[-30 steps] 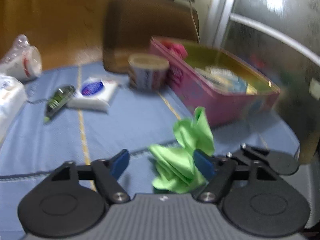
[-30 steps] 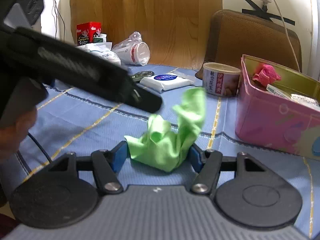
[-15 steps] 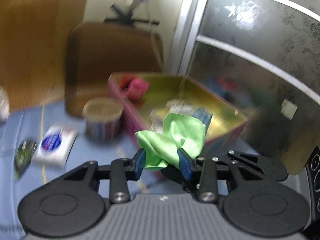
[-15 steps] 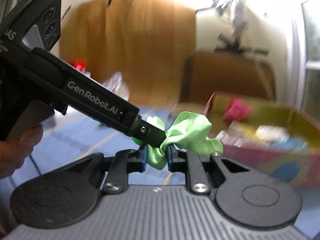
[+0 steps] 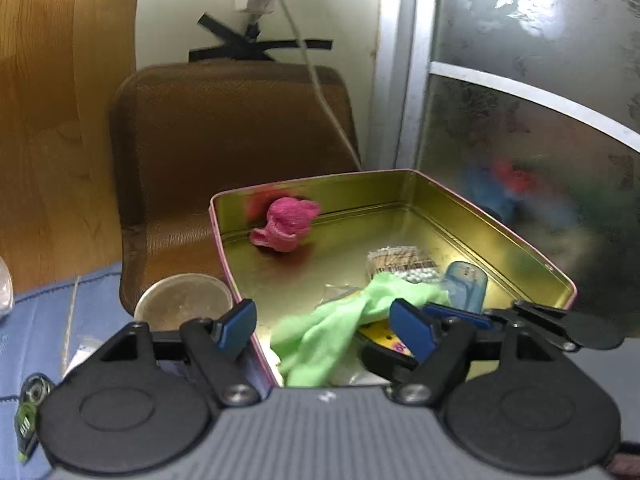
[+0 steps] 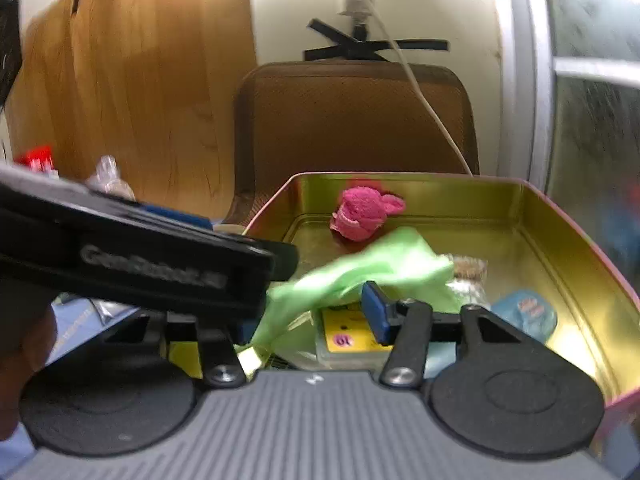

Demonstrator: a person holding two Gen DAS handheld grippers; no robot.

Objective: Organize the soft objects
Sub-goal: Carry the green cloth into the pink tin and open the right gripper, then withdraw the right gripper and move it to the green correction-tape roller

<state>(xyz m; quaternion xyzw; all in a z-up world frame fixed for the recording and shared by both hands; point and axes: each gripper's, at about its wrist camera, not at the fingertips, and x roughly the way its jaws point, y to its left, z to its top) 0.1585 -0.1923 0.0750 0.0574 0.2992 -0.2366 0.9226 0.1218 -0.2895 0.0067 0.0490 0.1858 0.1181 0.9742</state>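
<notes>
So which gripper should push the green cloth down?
Right, probably. Both jaws just opened, green cloth loose between them; the right gripper hangs wholly over the tin, the left gripper straddles its rim.

Two wrist cameras, both close above the open tin, facing the back wall.
Left wrist view looks down over the tin's near-left corner; right wrist view sits further right. Both share the tin interior, pink cloth and brown chair.

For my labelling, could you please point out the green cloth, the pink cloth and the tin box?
green cloth [image 5: 332, 332], left wrist view, its middle fold.
pink cloth [image 5: 286, 226], left wrist view, its bunched centre.
tin box [image 6: 448, 196], right wrist view, its far inner wall.
</notes>
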